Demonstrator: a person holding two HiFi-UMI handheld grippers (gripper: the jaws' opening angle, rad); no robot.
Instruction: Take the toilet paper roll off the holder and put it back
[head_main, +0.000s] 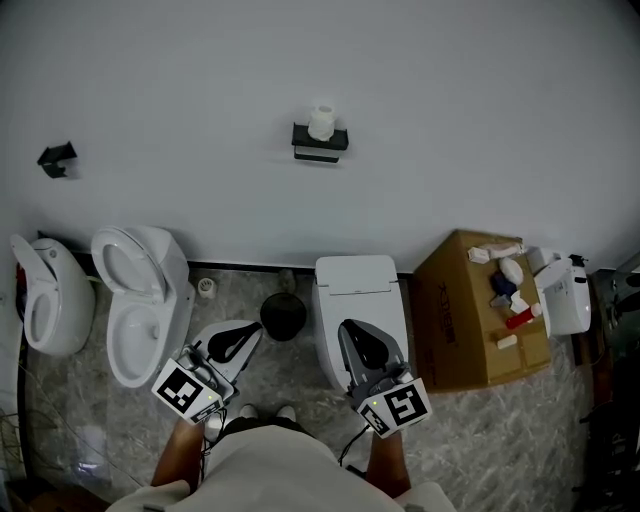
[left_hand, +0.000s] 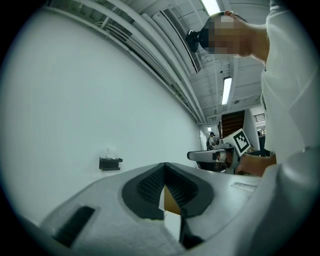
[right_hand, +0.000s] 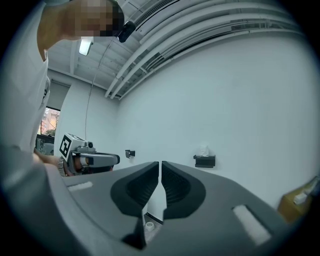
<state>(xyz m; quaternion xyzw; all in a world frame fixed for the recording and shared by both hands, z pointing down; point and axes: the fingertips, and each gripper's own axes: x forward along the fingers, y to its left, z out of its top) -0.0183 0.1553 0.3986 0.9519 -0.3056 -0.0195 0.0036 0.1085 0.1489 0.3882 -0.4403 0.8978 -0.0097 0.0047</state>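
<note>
Toilet paper roll (head_main: 321, 121): small, white, top looks crumpled in both gripper views. Stands upright on top of holder (head_main: 320, 146), touching it. Holder: black, boxy little shelf, sits level, fixed to plain white wall (head_main: 480, 110), well up from floor. Nothing gripping either.

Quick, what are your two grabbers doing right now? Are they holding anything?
Left hand-held gripper: closed, holding nothing.
Right hand-held gripper: closed, holding nothing.
</note>
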